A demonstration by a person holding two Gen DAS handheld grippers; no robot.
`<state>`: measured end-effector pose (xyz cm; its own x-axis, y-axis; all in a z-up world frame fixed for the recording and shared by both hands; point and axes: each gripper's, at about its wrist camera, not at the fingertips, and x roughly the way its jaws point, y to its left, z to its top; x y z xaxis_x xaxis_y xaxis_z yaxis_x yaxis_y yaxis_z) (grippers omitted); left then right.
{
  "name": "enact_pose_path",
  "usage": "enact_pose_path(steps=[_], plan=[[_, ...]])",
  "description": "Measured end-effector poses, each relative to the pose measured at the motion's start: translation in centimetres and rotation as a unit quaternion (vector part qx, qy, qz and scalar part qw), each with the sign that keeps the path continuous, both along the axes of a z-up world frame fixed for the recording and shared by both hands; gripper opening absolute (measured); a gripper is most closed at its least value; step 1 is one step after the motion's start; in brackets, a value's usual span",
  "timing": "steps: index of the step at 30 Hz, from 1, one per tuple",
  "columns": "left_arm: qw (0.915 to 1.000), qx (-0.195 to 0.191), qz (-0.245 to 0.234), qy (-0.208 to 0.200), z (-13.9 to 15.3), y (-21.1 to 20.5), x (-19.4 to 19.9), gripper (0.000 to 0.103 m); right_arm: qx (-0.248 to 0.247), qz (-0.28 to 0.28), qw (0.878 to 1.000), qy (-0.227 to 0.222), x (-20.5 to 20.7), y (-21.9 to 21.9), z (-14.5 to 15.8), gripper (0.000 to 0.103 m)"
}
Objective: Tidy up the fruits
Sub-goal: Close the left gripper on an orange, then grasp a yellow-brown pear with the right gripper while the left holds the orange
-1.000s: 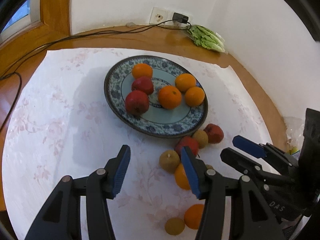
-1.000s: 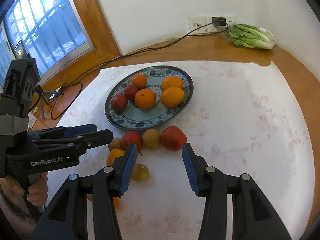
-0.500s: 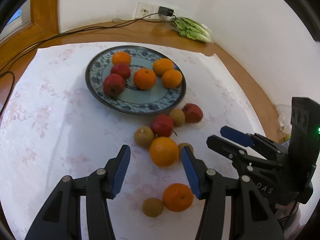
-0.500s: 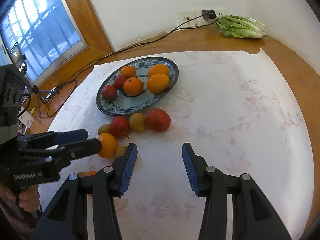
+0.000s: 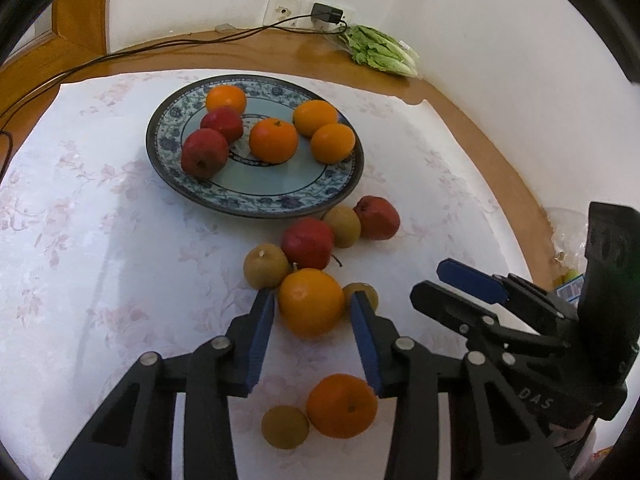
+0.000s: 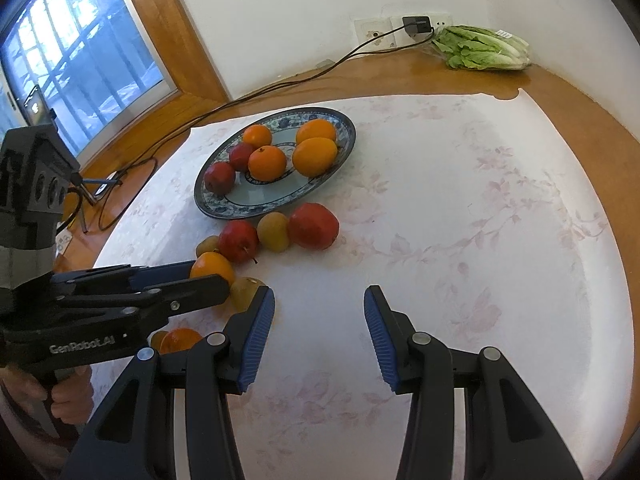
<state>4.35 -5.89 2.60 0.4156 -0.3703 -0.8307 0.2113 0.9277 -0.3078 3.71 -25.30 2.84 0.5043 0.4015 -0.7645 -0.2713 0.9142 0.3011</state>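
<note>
A blue-patterned plate (image 5: 256,196) (image 6: 224,208) holds several oranges and two red apples. Loose fruit lies in front of it on the white cloth: two red apples (image 5: 307,242) (image 5: 378,218), brown pears (image 5: 265,266) and oranges. My left gripper (image 5: 312,304) is open, its blue pads on either side of a loose orange (image 5: 311,302) without closing on it; it also shows in the right wrist view (image 6: 204,280). My right gripper (image 6: 319,304) is open and empty above bare cloth, right of the loose fruit; it shows in the left wrist view (image 5: 444,280).
Another orange (image 5: 342,406) and a small pear (image 5: 285,427) lie nearer to me. A bagged lettuce (image 6: 482,54) and a plugged-in cable (image 6: 280,84) sit at the back by the wall. A window (image 6: 60,64) is at the left.
My left gripper has moved forward and down onto the loose orange, which now sits between its pads. My right gripper has drifted slightly and stays open.
</note>
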Motion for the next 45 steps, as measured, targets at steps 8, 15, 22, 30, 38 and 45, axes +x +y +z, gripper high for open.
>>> enact_pose_path(steps=[8, 15, 22, 30, 38, 45], plan=[[1.0000, 0.005, -0.004, -0.004, 0.1, 0.3, -0.1, 0.036, 0.001, 0.003, 1.000, 0.003, 0.0, 0.3, 0.0, 0.048], [0.9999, 0.009, 0.004, -0.014, 0.9, 1.3, -0.4, 0.036, 0.003, 0.018, 1.000, 0.004, 0.0, 1.2, 0.0, 0.048], [0.9996, 0.002, 0.018, -0.020, 1.2, 2.7, -0.4, 0.036, 0.009, 0.039, 0.999, 0.008, 0.1, 2.6, -0.3, 0.048], [0.9989, 0.005, 0.041, -0.023, 1.0, 4.3, -0.1, 0.036, 0.004, 0.052, 0.998, 0.018, 0.3, 4.2, -0.6, 0.042], [0.9986, 0.004, 0.049, -0.019, 0.5, 5.0, 0.1, 0.036, -0.004, 0.056, 0.998, 0.016, 0.5, 5.0, -0.7, 0.034], [0.9986, 0.004, 0.050, -0.018, 0.4, 5.0, 0.2, 0.036, -0.006, 0.059, 0.998, 0.017, 0.7, 5.3, -1.0, 0.027]])
